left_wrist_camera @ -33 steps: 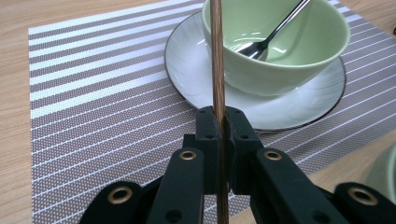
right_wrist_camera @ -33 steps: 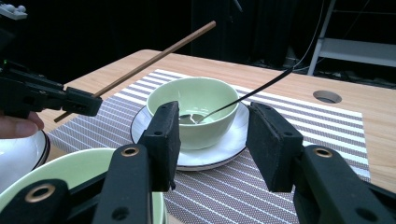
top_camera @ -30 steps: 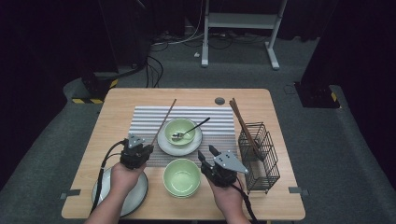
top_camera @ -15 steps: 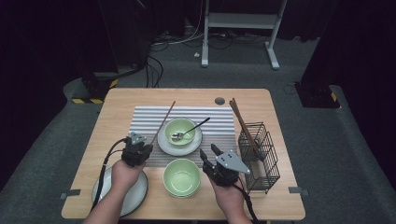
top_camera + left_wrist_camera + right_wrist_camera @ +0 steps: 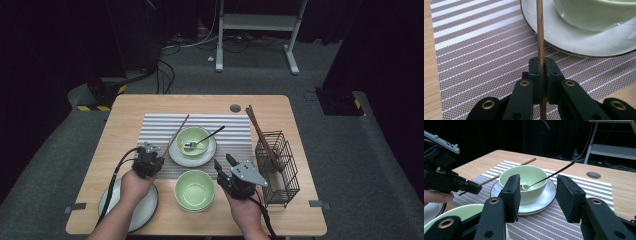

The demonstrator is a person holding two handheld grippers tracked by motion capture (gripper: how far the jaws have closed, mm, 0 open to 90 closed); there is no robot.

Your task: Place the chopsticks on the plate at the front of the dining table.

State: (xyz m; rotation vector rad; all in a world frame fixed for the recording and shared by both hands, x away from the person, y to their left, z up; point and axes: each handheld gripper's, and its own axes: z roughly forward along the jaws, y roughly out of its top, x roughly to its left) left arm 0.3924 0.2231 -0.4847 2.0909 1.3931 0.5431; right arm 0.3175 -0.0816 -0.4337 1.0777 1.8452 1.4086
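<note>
1. Jaws of my left gripper (image 5: 541, 65) are clenched on the thin brown wooden chopstick (image 5: 539, 32), which runs straight up the middle of the left gripper view between the two black pads.
2. That chopstick passes over the brown-and-white striped placemat (image 5: 481, 42) and along the left rim of the white round plate with a dark edge (image 5: 574, 40) at the upper right of that view.
3. From above, my left gripper (image 5: 148, 161) sits left of centre, the chopstick (image 5: 179, 131) slanting up and to the right from it, beside the plate.
4. My right gripper (image 5: 537, 197) is released, its jaws standing wide apart and grasping nothing.
5. Between those jaws, farther off, stands the pale green ceramic bowl (image 5: 524, 181) on the plate, a dark-handled spoon (image 5: 554, 173) leaning in it.
</note>
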